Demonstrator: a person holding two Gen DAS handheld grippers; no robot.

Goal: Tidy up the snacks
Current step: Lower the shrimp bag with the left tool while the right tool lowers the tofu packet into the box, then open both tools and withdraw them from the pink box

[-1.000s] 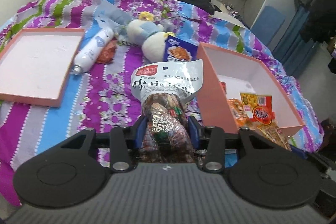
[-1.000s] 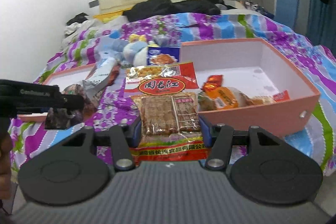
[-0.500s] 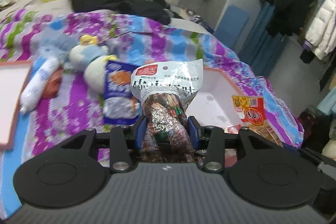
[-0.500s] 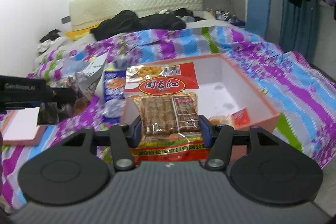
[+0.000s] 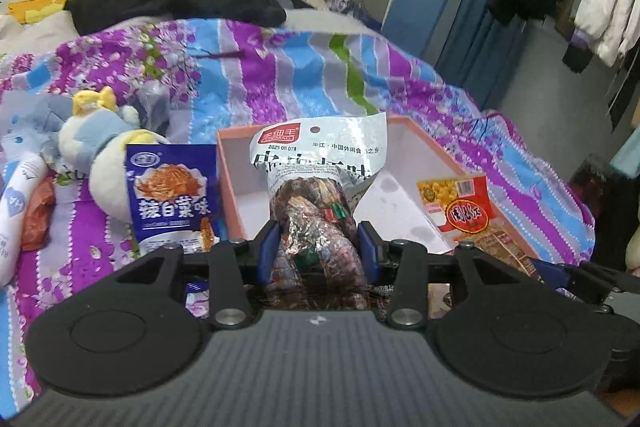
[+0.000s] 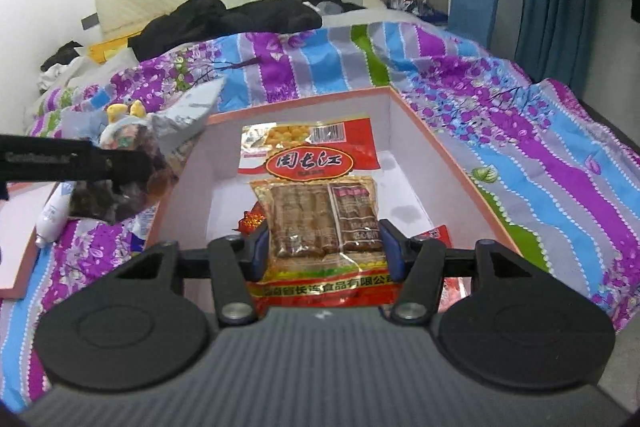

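My left gripper (image 5: 318, 247) is shut on a clear bag of dark snacks with a white printed top (image 5: 316, 195), held over the near left corner of the pink box (image 5: 424, 141). My right gripper (image 6: 322, 245) is shut on a red and yellow pack of brown bars (image 6: 316, 211), held above the inside of the pink box (image 6: 440, 155). The same red pack (image 5: 460, 207) shows at the right in the left wrist view. The left gripper's finger (image 6: 80, 163) and its dark bag (image 6: 120, 195) show at the left in the right wrist view. Red wrappers (image 6: 250, 221) lie in the box.
A blue and white snack pouch (image 5: 172, 195) lies left of the box beside a plush toy (image 5: 104, 147) and a white bottle (image 5: 16, 211). A pink lid (image 6: 16, 227) lies at the far left. Black clothes (image 6: 240, 15) are piled near the headboard on the striped bedspread (image 6: 540, 163).
Both grippers have swung to the right with their packs and now sit over the pink box. The pink lid has slid out of the left wrist view.
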